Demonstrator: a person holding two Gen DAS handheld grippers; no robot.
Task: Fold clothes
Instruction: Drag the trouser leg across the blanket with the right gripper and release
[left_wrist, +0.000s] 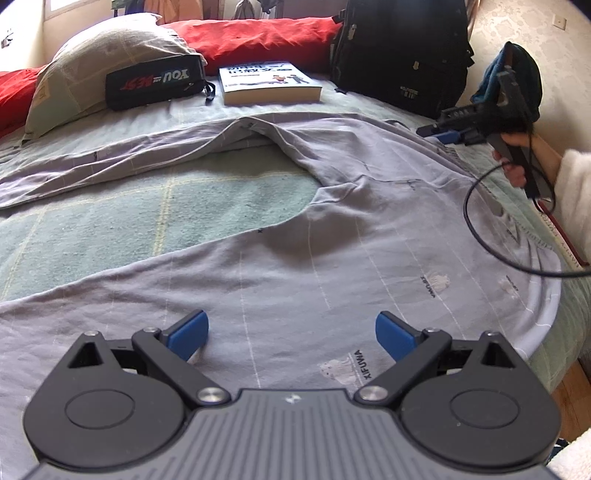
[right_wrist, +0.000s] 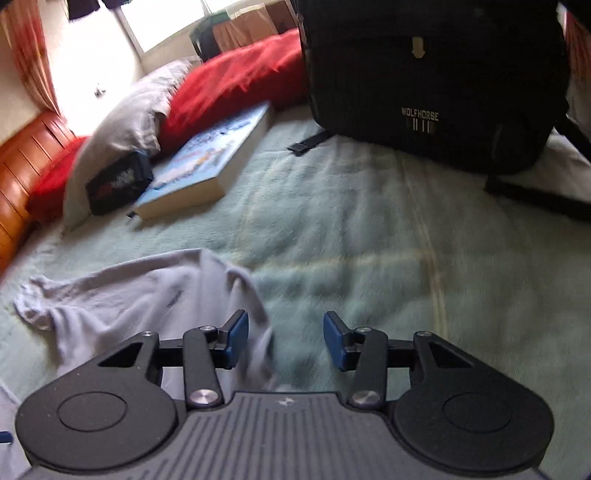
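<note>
A pale lavender garment (left_wrist: 332, 258) with small prints lies spread on the green checked bedcover (left_wrist: 147, 206), one long part stretching left across the back. My left gripper (left_wrist: 291, 334) hovers low over its near part, jaws wide open and holding nothing. A hand holds my right gripper (left_wrist: 437, 133) at the garment's far right edge, near the backpack. In the blurred right wrist view, the right gripper (right_wrist: 286, 339) is open; a loose fold of the garment (right_wrist: 147, 295) lies just under its left finger (right_wrist: 236, 338), with no pad pressing on it.
A black backpack (left_wrist: 399, 55) (right_wrist: 436, 74) stands at the back right. A book (left_wrist: 269, 83) (right_wrist: 207, 162), a black pencil case (left_wrist: 155, 86), a grey-green pillow (left_wrist: 103, 55) and a red blanket (left_wrist: 258, 33) line the back. A black cable (left_wrist: 476, 229) loops over the bed's right edge.
</note>
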